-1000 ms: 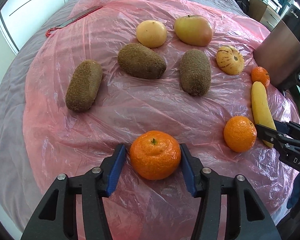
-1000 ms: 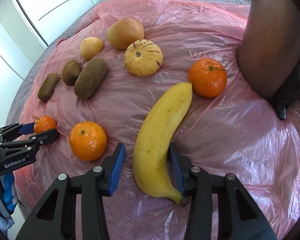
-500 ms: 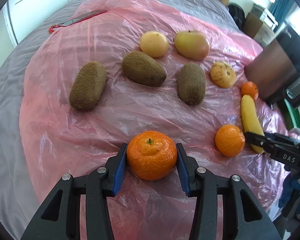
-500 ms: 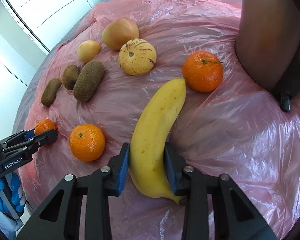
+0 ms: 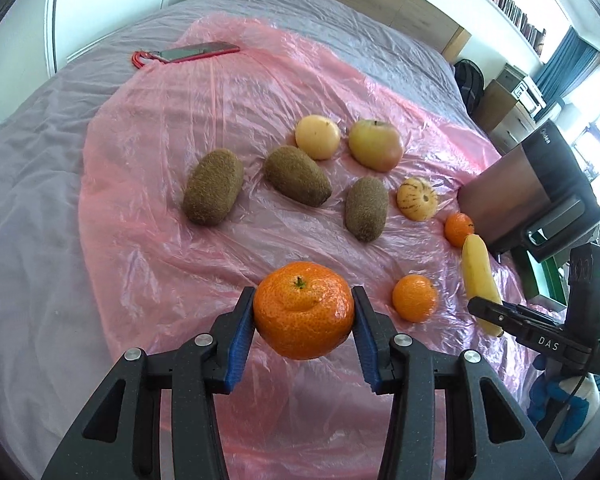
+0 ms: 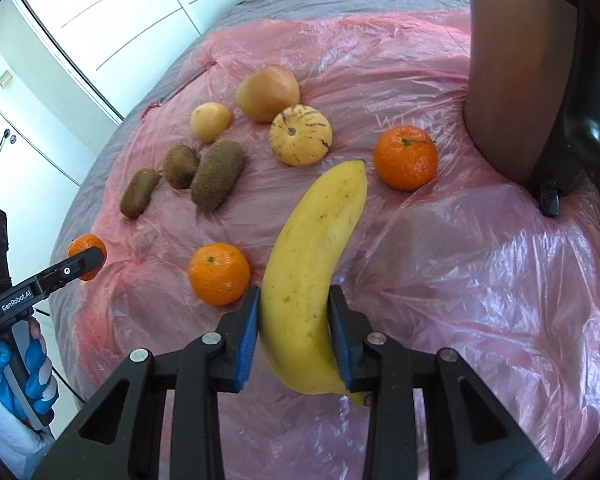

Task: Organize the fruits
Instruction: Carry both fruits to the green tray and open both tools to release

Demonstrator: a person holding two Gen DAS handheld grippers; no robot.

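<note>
- Your left gripper is closed on a mandarin; both blue pads press its sides, stem end up. It sits low over the near part of the pink plastic sheet; whether it touches the sheet cannot be told.
- Your right gripper is clamped across the stem half of the banana; pads touch both flanks. The banana's far tip points away from you, toward the striped melon.
- Just left of the banana, in the right wrist view: a second mandarin resting on the sheet, near the left pad but apart from it.
- Further out, right of the banana tip: a third mandarin, close to the dark appliance that stands on the sheet's right side.
- Middle ground, left wrist view: three kiwis in a loose row – left kiwi, centre kiwi, right kiwi – all lying on their sides, apart from one another.
- Beyond the kiwis: a pale yellow round fruit and, just beside it to the right, an apple.
- Farthest: a red-cased phone at the sheet's far edge, on the grey bed cover.
- The sheet is wrinkled throughout and lies over the bed.
</note>
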